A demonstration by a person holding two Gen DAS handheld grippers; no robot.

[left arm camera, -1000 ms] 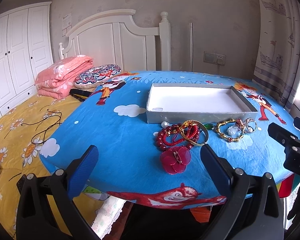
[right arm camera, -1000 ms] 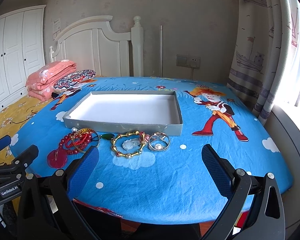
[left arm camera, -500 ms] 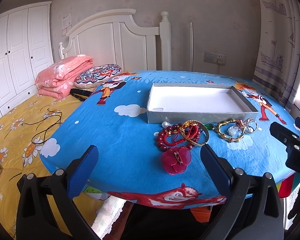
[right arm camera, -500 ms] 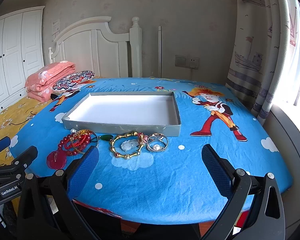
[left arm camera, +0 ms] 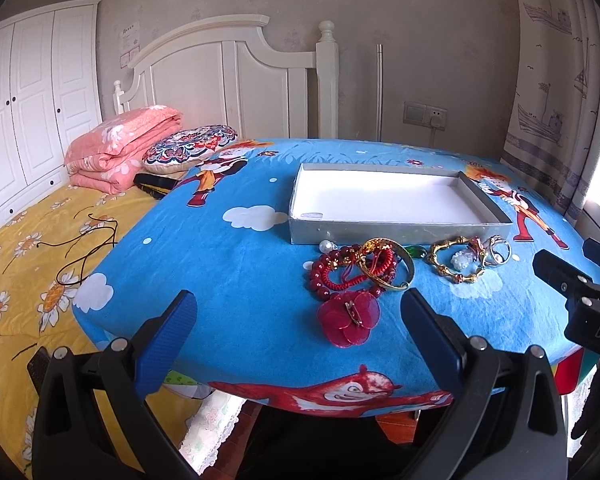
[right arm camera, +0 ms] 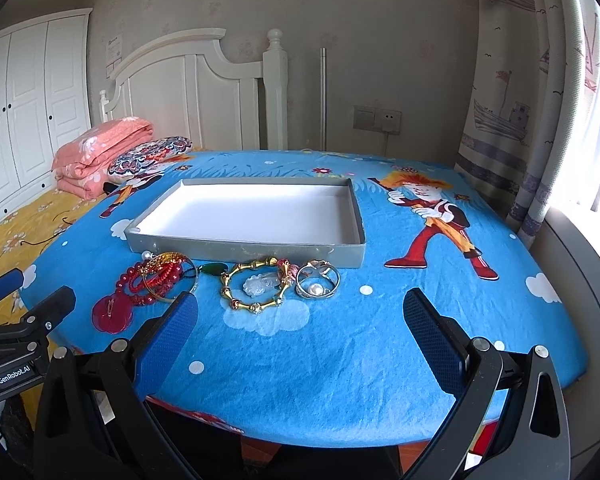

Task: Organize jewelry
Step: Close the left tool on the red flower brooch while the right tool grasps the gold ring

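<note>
Two tongs hung spread and empty over the near edge of the counter [right arm camera: 380,344] — left tongs [left arm camera: 300,336], right tongs [right arm camera: 300,332]. The jewelry [right arm camera: 236,284] lay in a row just near the tray [right arm camera: 244,246] — flower brooch [left arm camera: 349,319] nearest.

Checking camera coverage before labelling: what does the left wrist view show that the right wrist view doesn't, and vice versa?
Left wrist only: the black cords lying on the yellow bed, the dark object beside the cushion, and the right tool's side at the frame edge.

Right wrist only: the bare cloth right of the tray, the window sill, and the left tool's side at the frame edge.

Both: the empty tray, the red beads, gold bangle, ring, red flower, headboard and socket. Each view shows its own tool open and empty.
</note>
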